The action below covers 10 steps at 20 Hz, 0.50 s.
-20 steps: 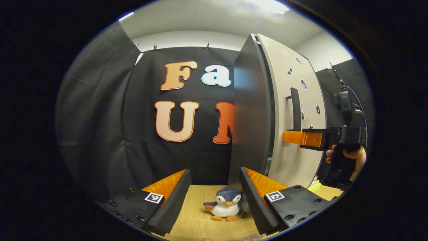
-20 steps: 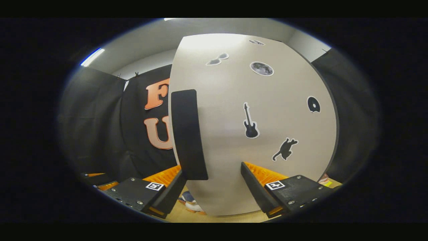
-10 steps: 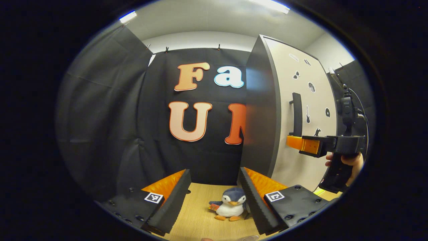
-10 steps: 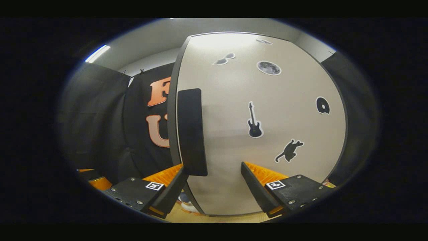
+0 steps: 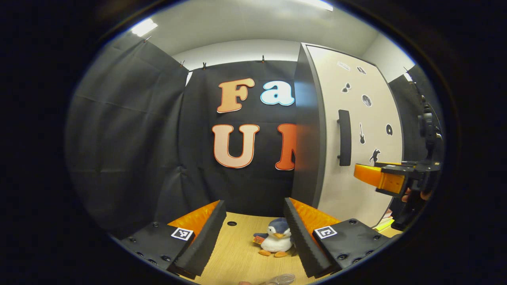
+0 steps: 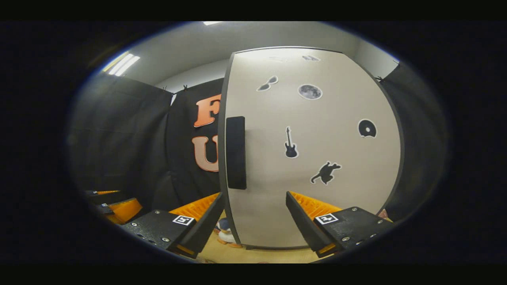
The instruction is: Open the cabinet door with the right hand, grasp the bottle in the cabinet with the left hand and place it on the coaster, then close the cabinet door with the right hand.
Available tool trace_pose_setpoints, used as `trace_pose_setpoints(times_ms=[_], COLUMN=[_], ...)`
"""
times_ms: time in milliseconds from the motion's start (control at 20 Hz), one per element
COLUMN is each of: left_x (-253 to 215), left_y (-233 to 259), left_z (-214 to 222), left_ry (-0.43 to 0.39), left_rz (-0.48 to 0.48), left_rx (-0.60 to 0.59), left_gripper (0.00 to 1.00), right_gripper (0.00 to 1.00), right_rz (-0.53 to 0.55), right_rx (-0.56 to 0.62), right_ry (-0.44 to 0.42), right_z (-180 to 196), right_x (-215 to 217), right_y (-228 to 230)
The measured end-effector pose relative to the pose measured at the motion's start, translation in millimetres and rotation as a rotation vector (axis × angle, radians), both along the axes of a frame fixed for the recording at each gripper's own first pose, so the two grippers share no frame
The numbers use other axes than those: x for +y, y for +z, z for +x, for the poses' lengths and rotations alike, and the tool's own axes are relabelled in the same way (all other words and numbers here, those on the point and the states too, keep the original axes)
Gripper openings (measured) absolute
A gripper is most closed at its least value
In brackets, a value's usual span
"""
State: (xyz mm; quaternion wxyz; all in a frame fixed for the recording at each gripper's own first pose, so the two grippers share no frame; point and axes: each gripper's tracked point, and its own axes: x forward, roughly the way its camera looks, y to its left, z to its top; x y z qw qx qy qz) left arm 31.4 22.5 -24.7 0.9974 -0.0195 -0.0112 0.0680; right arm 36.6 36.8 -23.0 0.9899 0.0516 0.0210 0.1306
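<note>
So your right gripper (image 6: 253,219) sits with its fingers spread and nothing between them, facing the cabinet door (image 6: 317,158), which looks flush with the cabinet body in both views. The door's black bar handle (image 6: 236,152) stands upright along the door's left edge, its long axis vertical, and it lies just above and slightly left of the gap between your right fingers, apart from both pads. From the left gripper view you see the same gripper from the side (image 5: 380,180), its orange fingers pointing at the door below and to the right of the handle (image 5: 344,137), not touching it. Your left gripper (image 5: 253,237) is released too, its fingers wide over the wooden tabletop (image 5: 237,257), with a small plush penguin (image 5: 275,242) sitting between them, close to the right-hand finger. A clear round object (image 5: 283,279) peeks in at the bottom edge of that view; you cannot tell what it is. I cannot pick out the bottle or the coaster for certain, so I cannot tell you how far along the task is. If the door needs working next, your right hand is clearly the nearer one: lift slightly and shift left so the vertical bar falls between the fingers, then close across it sideways.
</note>
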Motion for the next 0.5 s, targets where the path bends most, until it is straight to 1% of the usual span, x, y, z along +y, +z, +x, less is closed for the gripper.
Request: trace_pose_setpoints(times_ms=[200, 250, 300, 500], left_x=[-31.2, -39.2, -44.4, -64.9], left_y=[6.3, 8.2, 10.7, 19.5], left_z=[-20.0, -27.9, -36.8, -59.9], left_ry=[-0.025, -0.031, -0.029, -0.037], left_rz=[-0.034, -0.044, -0.048, -0.040], left_rx=[0.000, -0.004, -0.008, -0.026], left_gripper=[0.96, 0.96, 0.95, 0.95], right_gripper=[0.95, 0.93, 0.95, 0.95], right_rz=[-0.070, -0.083, -0.092, -0.089], right_rx=[-0.027, -0.034, -0.040, -0.058], right_ry=[-0.016, -0.018, -0.022, -0.056], right_z=[-59.8, -74.6, -87.3, -124.9], right_x=[-39.1, -48.3, -57.2, -87.1], right_y=[4.4, 6.4, 7.4, 17.3])
